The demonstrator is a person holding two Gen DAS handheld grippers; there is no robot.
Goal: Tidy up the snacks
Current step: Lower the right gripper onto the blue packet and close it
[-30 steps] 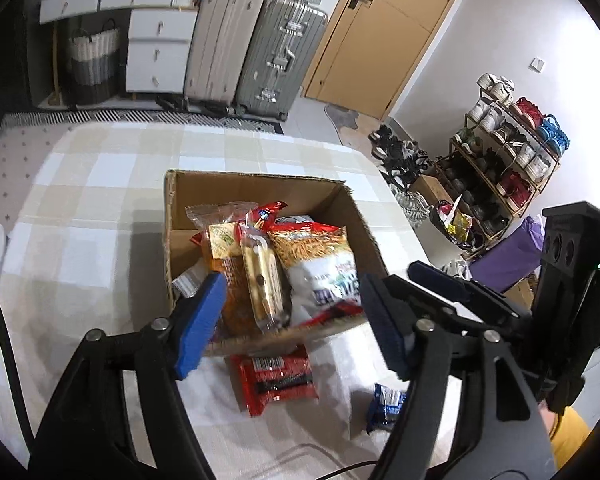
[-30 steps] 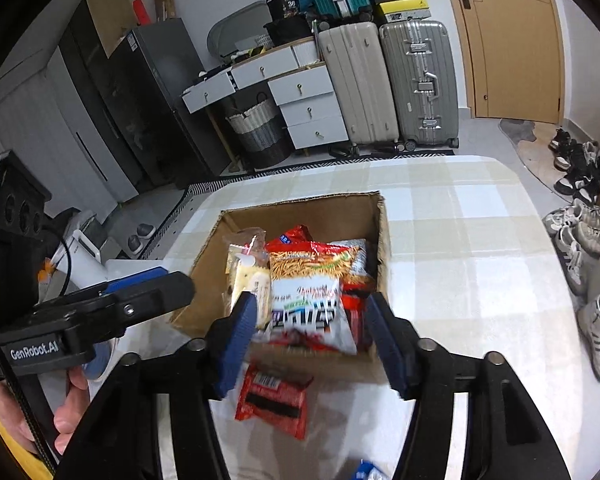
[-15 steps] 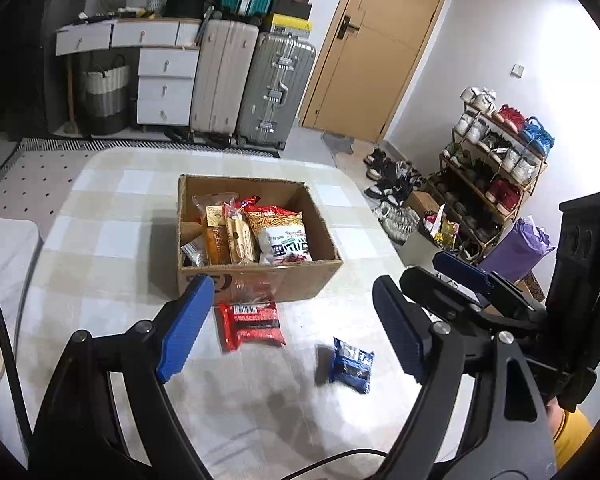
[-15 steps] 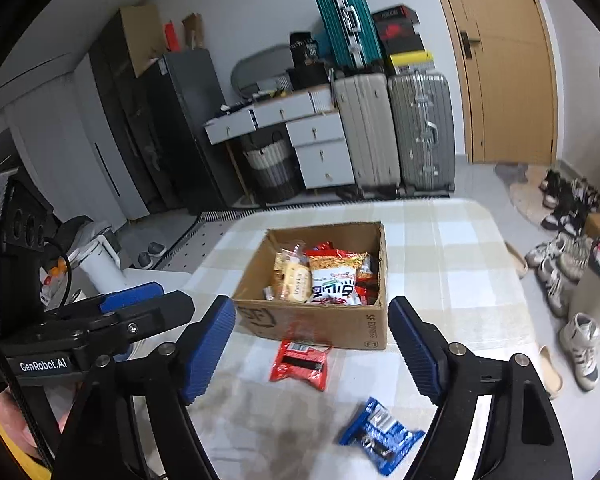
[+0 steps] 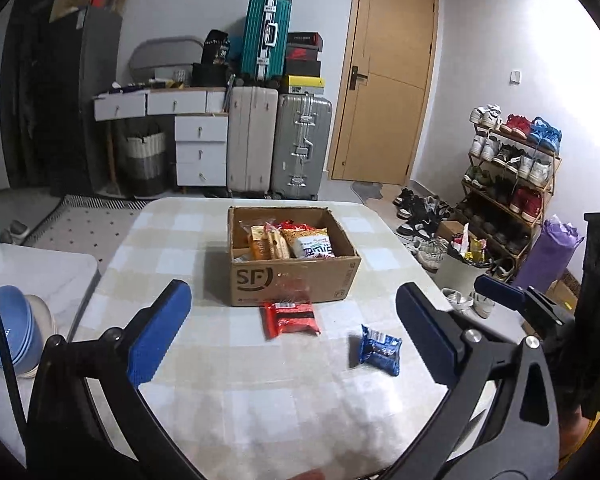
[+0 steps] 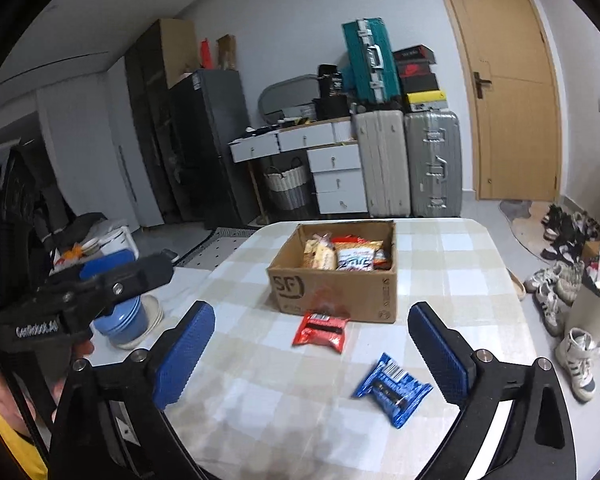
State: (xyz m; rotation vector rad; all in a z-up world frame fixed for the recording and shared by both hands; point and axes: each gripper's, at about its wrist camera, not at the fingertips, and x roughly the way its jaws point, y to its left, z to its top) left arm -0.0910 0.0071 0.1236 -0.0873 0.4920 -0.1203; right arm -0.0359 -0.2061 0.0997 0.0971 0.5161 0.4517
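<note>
Lying loose on the checked table (image 5: 204,360) are two snack packets, one red packet (image 5: 291,319) and one blue packet (image 5: 380,349), while one cardboard box (image 5: 292,278) is holding several more packets standing on end; their exact number is hard to tell. Both packets are sitting ahead of the left claw (image 5: 296,332), the red one just beyond the gap between its pads and touching the box's near wall, the blue one closer in and toward its right pad. In the right wrist view, the red packet is lying with its long axis running across, slightly tilted, and the blue one is slanting diagonally, its barcoded end pointing away toward the box. Seen past the right claw (image 6: 318,354), the blue packet is lying low between the pads, nearer the right one, and the red one is farther ahead. Both claws are hovering over the near part of the table, pointing forward and somewhat downward at the box, their jaws opening wide with nothing between them. A hand is gripping the left claw's handle at the right view's left edge.
</note>
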